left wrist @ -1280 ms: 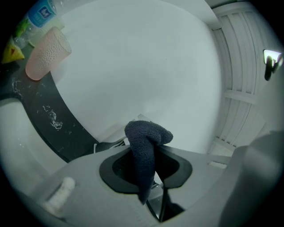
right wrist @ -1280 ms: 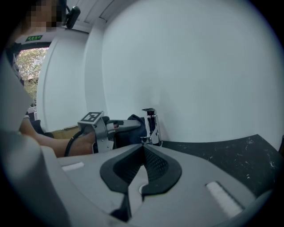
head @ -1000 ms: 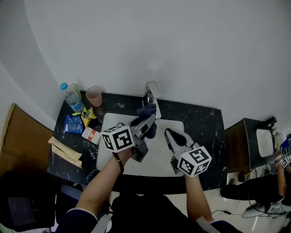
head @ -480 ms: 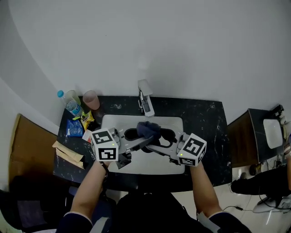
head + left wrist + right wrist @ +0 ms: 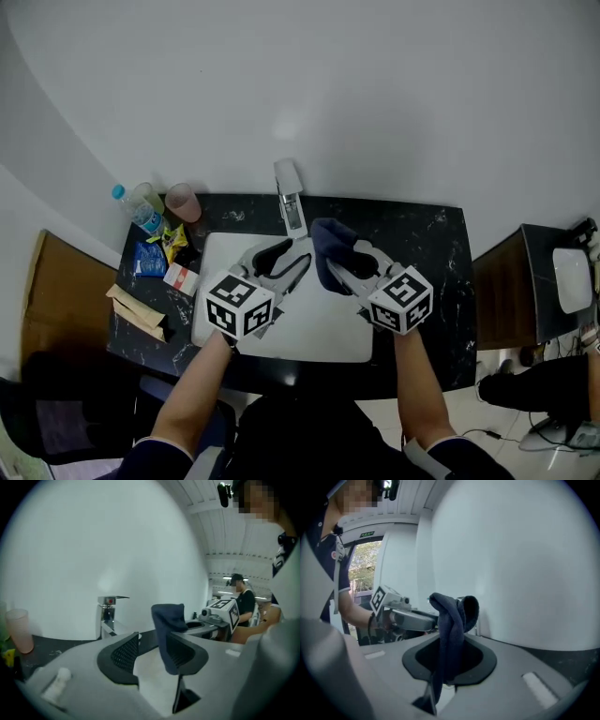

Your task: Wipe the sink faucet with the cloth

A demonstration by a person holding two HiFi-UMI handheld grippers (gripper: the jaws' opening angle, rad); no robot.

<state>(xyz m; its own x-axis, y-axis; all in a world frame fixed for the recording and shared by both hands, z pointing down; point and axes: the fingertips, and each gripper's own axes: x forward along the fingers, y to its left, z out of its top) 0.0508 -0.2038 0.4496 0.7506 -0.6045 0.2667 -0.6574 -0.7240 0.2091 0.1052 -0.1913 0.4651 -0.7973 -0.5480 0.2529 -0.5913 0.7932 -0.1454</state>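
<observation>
The dark blue cloth hangs bunched from my right gripper, whose jaws are closing and pinch it over the white sink. In the right gripper view the cloth stands up between the two pads of my right gripper. My left gripper is just to its left with its jaws opening and nothing pressed between them. In the left gripper view the cloth hangs beside the right pad of my left gripper. The chrome faucet stands at the sink's back edge, a little beyond both grippers, also in the left gripper view as the faucet.
The sink is set in a black marbled counter. At the counter's left end stand a water bottle, a pink cup and several snack packets. A white wall runs behind the faucet. A person stands far off to the right in the left gripper view.
The cloth has passed from my left gripper to my right one. The left jaws have let go and opened; the right jaws have closed on the cloth, and both grippers moved back from the faucet.
</observation>
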